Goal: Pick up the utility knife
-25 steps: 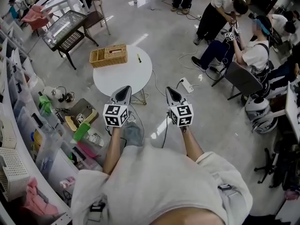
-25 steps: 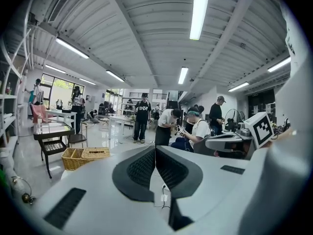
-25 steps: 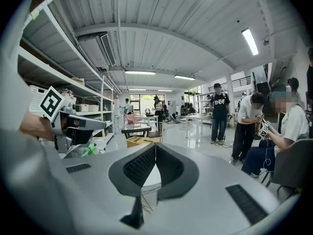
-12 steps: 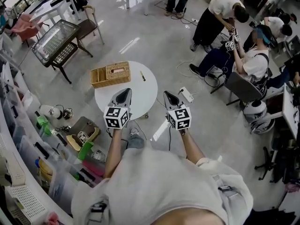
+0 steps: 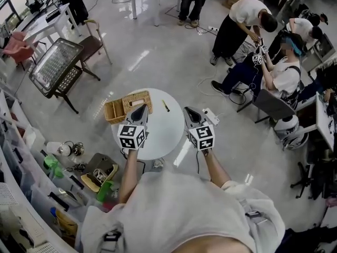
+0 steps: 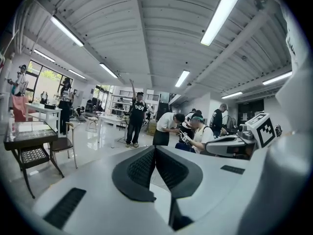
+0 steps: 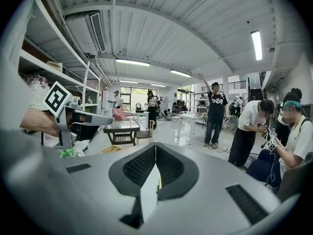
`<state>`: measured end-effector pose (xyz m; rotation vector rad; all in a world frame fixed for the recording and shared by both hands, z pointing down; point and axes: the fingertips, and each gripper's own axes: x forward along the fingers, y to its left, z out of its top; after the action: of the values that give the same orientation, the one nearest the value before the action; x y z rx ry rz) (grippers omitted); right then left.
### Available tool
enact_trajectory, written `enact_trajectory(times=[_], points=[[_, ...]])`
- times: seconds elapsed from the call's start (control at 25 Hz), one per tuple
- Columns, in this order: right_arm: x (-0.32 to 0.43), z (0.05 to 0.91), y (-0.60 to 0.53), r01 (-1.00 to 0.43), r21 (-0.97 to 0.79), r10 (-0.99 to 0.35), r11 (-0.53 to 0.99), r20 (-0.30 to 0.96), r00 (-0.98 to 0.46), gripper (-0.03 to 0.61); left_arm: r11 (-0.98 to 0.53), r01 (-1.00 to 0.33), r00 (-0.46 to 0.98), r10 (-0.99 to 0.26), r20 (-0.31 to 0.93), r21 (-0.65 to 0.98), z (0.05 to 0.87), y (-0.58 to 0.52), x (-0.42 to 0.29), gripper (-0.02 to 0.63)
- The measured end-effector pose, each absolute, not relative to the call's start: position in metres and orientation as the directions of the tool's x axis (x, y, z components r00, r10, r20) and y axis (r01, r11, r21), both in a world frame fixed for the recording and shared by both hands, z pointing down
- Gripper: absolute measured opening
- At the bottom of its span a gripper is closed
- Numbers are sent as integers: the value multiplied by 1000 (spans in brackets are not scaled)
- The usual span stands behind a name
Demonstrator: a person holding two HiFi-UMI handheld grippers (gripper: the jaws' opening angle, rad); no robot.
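Grey polished floor (image 5: 152,46) spreads across a busy workshop where a person in a pale shirt (image 5: 179,210) stands at a round white table (image 5: 158,136), a two-jaw gripper in each hand. A dark-framed glass-topped table (image 5: 55,67) stands at ten o'clock from the round one. At two o'clock a seated person (image 5: 281,70) and a bending colleague (image 5: 242,20) work together. A wicker basket (image 5: 124,105) sits at the round table's ten o'clock edge. The left gripper (image 5: 142,107) hovers over the tabletop just beside the basket, at its four o'clock, jaws pressed together with nothing between them. The right gripper (image 5: 187,110) hangs over the table's two o'clock rim, jaws likewise closed and empty. A white power strip (image 5: 211,116) lies on the floor at the table's two o'clock, just past the right gripper. The utility knife (image 5: 166,106), a slim yellow-and-dark sliver, lies on the tabletop at twelve o'clock, between the two gripper tips and apart from both.
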<state>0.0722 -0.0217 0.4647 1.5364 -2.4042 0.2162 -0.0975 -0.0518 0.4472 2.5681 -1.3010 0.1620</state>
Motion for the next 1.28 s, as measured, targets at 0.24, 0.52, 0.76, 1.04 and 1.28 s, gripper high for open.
enact_trajectory(times=[0.24, 0.52, 0.76, 1.04, 1.28], points=[[66, 467, -46, -918, 9, -872, 396, 319, -373, 32, -595, -784, 621, -755, 213, 176, 449, -83, -100, 21], [66, 480, -62, -920, 2, -864, 391, 345, -366, 32, -601, -775, 632, -738, 236, 195, 465, -103, -96, 21], [70, 483, -77, -904, -22, -844, 426, 350, -406, 32, -576, -792, 611, -747, 262, 203, 473, -110, -85, 21], [67, 495, -108, -863, -70, -794, 501, 361, -490, 32, -501, -844, 537, -790, 297, 191, 477, -128, -86, 21], [66, 516, -125, -823, -110, -738, 557, 388, -552, 32, -433, -883, 470, -815, 339, 182, 488, -136, -87, 21]])
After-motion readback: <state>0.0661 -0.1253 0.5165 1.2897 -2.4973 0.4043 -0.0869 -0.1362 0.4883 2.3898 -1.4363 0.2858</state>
